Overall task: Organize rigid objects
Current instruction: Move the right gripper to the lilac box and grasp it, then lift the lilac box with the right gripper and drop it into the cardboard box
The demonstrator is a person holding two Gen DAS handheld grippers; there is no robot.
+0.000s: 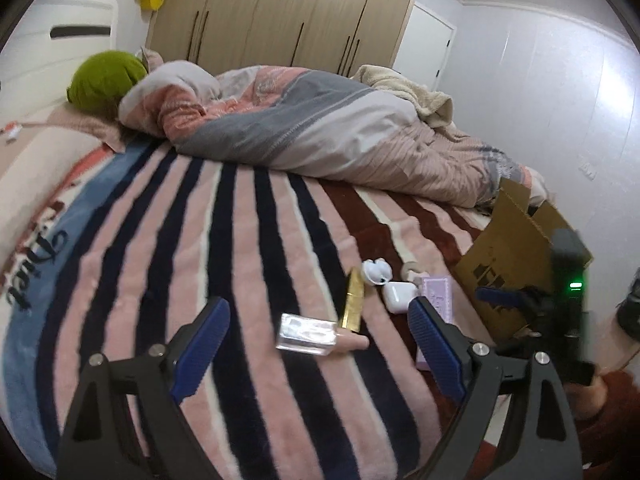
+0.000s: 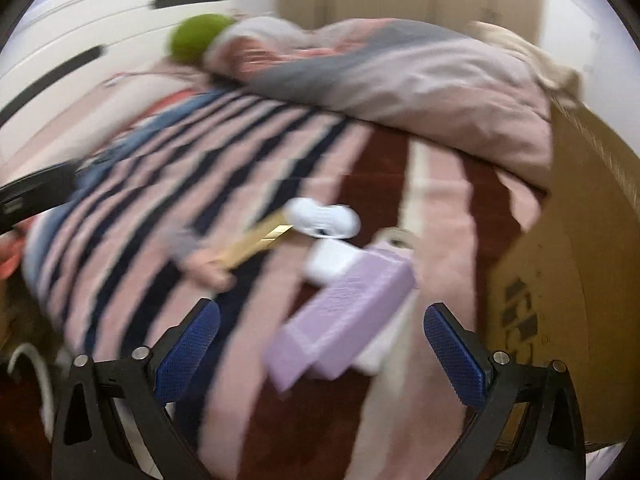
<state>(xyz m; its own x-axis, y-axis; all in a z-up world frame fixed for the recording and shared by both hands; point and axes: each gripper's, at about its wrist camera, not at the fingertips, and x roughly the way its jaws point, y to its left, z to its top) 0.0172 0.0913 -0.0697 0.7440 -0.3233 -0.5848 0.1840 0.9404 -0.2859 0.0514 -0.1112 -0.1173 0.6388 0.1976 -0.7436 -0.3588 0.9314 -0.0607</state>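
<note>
On the striped blanket [image 1: 240,240], the glass bottle [image 1: 306,334] lies between the wide-open, empty fingers of the left gripper [image 1: 316,344]. The right gripper [image 2: 322,354], likewise spread and empty, hovers over the purple box [image 2: 344,316] beside the cardboard box [image 2: 568,240].

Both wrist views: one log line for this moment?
left gripper: open, empty | right gripper: open, empty | purple box, perfume bottle: on striped blanket | cardboard box: right
</note>
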